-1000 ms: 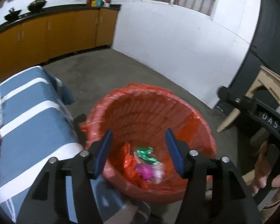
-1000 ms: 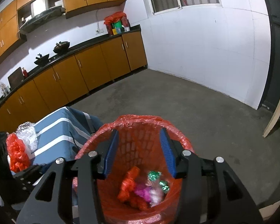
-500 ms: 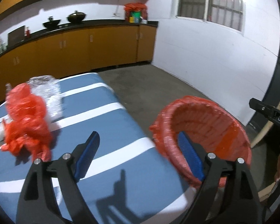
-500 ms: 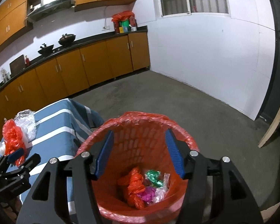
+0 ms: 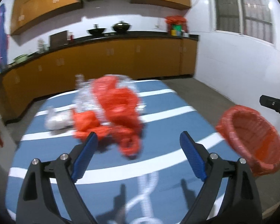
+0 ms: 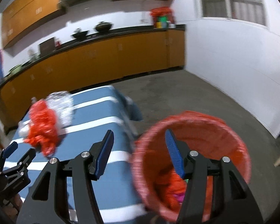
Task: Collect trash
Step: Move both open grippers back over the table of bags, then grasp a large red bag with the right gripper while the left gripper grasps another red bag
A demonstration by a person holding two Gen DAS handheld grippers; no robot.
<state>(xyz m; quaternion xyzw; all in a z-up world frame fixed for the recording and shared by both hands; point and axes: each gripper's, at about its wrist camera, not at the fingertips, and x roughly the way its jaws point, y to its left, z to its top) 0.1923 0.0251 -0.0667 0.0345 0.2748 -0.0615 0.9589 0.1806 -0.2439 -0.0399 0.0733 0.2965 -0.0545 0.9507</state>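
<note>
A crumpled red plastic bag lies on the blue striped table, with clear crinkled plastic and a whitish wad beside it. My left gripper is open and empty, just short of the red bag. The red basket bin with a red liner stands off the table's right side. In the right wrist view my right gripper is open and empty above the gap between table and bin; the red bag lies far left, and trash is in the bin.
Orange cabinets with a black counter run along the back wall. Grey floor lies right of the table. A white wall stands beyond. A white loop lies on the table's near edge. The left gripper shows in the right view.
Both grippers have swung left from over the bin toward the table. The left gripper now faces the red bag; the bin has shifted to the right in both views.
</note>
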